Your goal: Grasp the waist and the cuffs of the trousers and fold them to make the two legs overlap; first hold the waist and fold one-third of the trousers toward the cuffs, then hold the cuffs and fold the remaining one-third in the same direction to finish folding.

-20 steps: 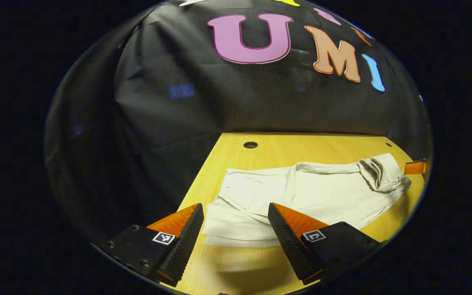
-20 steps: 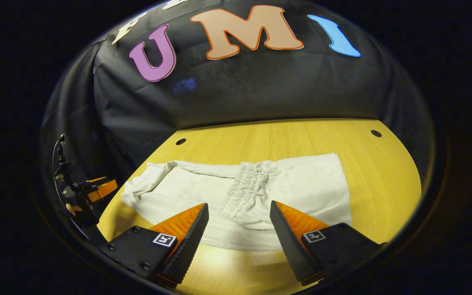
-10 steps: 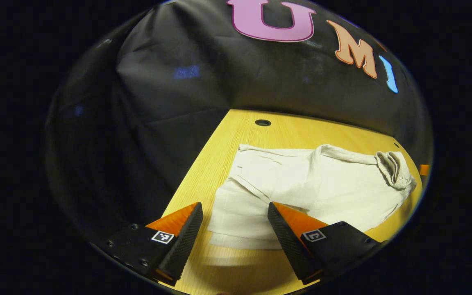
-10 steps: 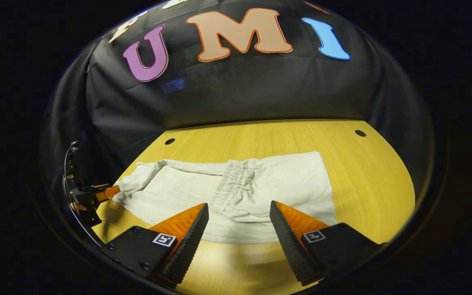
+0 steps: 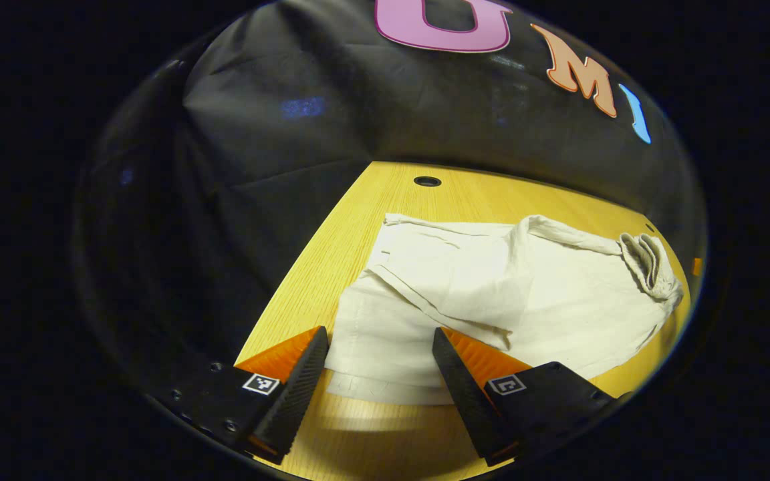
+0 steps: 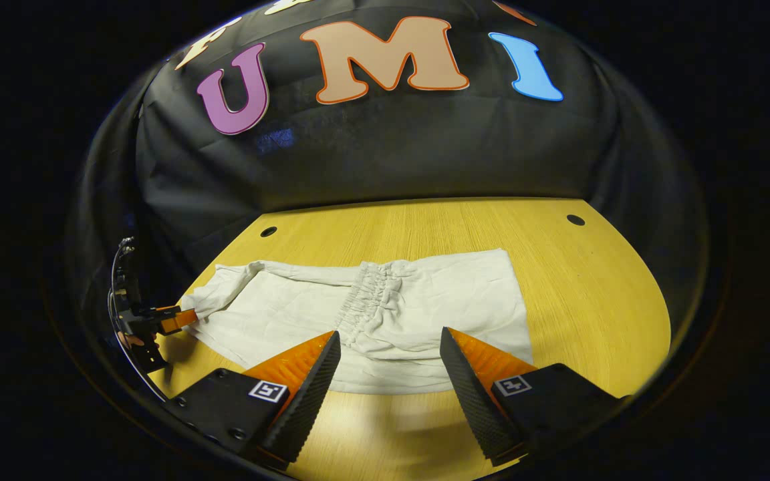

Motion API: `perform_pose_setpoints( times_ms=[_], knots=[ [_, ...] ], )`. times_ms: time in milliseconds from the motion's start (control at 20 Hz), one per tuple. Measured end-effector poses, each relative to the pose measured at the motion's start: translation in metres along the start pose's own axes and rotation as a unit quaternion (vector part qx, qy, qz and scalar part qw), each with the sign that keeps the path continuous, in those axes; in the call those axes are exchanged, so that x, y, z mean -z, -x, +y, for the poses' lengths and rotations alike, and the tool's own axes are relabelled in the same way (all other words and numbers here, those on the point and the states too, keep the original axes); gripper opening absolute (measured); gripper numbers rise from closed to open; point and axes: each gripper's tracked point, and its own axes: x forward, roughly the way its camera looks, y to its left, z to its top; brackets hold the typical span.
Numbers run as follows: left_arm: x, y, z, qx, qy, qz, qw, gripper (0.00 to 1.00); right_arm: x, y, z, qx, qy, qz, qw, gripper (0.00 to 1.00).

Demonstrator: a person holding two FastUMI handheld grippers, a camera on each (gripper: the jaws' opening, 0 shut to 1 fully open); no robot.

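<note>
Off-white trousers [image 5: 492,294] lie flat on the yellow wooden table [image 6: 599,294], partly folded, legs stacked one over the other. In the right gripper view the gathered elastic waist [image 6: 375,294] sits as a crinkled band across the middle of the cloth, with one smooth panel running right of it and the longer part running left. The cuffs [image 5: 385,374] form the near-left end of the garment in the left gripper view, their hems layered and slightly offset.

Left gripper [image 5: 375,377]: jaws apart, held low at the cuff end, one finger on each side of the hem; whether either finger touches the cloth cannot be told. It also appears at the far left of the right gripper view [image 6: 181,318], its tip just beside the trousers' left edge.

Right gripper [image 6: 388,381]: jaws apart, near the front edge of the cloth below the waist band, gripping nothing.

Table surface: pale yellow wood grain, with round dark holes [image 5: 427,181] near its far edge. Black cloth wall [image 6: 392,153] rises behind the table and along its left side, creased. No containers on the surface.
</note>
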Motion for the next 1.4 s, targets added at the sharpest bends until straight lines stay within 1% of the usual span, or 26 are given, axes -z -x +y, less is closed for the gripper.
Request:
perform_pose_setpoints(
  times_ms=[50, 100, 150, 200, 250, 300, 350, 400, 450, 500, 600, 700, 750, 800, 950, 1000, 1050, 1100, 1400],
  knots=[
    [-0.001, 0.0, 0.0, 0.002, 0.001, 0.002, 1.0, 0.92, 0.0, 0.0, 0.0, 0.0, -0.002, 0.0, 1.0, 0.97],
    [0.0, -0.001, -0.002, 0.002, 0.004, 0.002, 1.0, 0.83, -0.001, 0.0, 0.0, -0.001, -0.002, -0.001, 1.0, 0.91],
    [0.0, 0.0, -0.005, 0.002, 0.004, 0.002, 1.0, 0.78, -0.002, 0.001, 0.001, -0.001, -0.002, -0.003, 1.0, 0.91],
    [-0.001, -0.002, -0.013, 0.011, 0.003, 0.002, 1.0, 0.71, -0.001, 0.002, 0.0, 0.0, 0.0, -0.003, 1.0, 0.97],
    [-0.002, -0.004, -0.02, 0.021, 0.001, 0.003, 1.0, 0.67, -0.001, 0.003, -0.001, 0.0, 0.0, -0.004, 1.0, 0.97],
    [-0.003, -0.007, -0.026, 0.027, 0.0, 0.004, 1.0, 0.46, 0.0, 0.004, -0.002, -0.001, 0.001, -0.004, 1.0, 0.97],
    [-0.005, -0.006, -0.03, 0.032, 0.001, 0.002, 1.0, 0.29, 0.001, 0.006, -0.004, -0.001, 0.001, -0.003, 1.0, 0.97],
    [-0.005, -0.005, -0.031, 0.026, 0.008, 0.002, 1.0, 0.12, 0.002, 0.007, -0.009, -0.002, 0.002, -0.002, 1.0, 0.97],
    [-0.006, -0.006, -0.032, 0.021, 0.014, 0.003, 1.0, 0.06, 0.003, 0.009, -0.013, -0.002, 0.002, -0.002, 1.0, 0.97],
    [-0.007, -0.005, -0.031, 0.017, 0.019, 0.001, 1.0, 0.02, 0.004, 0.01, -0.015, -0.003, 0.004, -0.001, 1.0, 0.97],
    [-0.007, -0.003, -0.032, 0.012, 0.044, 0.014, 0.999, 0.0, 0.002, 0.015, -0.024, -0.004, 0.008, -0.003, 1.0, 0.96],
    [-0.017, 0.002, -0.034, 0.016, 0.063, 0.007, 0.998, 0.0, -0.003, 0.02, -0.034, -0.003, 0.008, -0.009, 1.0, 0.96],
    [-0.027, 0.006, -0.035, 0.016, 0.065, -0.006, 0.998, 0.0, -0.006, 0.023, -0.038, -0.003, 0.005, -0.013, 1.0, 0.91],
    [-0.037, 0.011, -0.038, 0.017, 0.064, -0.018, 0.998, 0.0, -0.008, 0.025, -0.043, -0.004, 0.001, -0.016, 1.0, 0.96],
    [-0.062, 0.027, -0.052, 0.017, 0.056, -0.045, 0.997, 0.0, -0.012, 0.03, -0.054, -0.009, -0.003, -0.021, 1.0, 0.96],
    [-0.07, 0.033, -0.059, 0.02, 0.055, -0.052, 0.997, 0.0, -0.013, 0.032, -0.057, -0.011, -0.004, -0.024, 1.0, 0.91],
    [-0.08, 0.039, -0.068, 0.022, 0.055, -0.063, 0.996, 0.0, -0.015, 0.034, -0.061, -0.014, -0.004, -0.026, 1.0, 0.97],
    [-0.086, 0.044, -0.075, 0.025, 0.056, -0.069, 0.996, 0.0, -0.016, 0.036, -0.064, -0.016, -0.003, -0.028, 0.999, 0.91],
    [-0.133, 0.07, -0.122, 0.048, 0.046, -0.115, 0.991, 0.0, -0.022, 0.046, -0.091, -0.02, -0.008, -0.038, 0.999, 0.91]
  ],
)
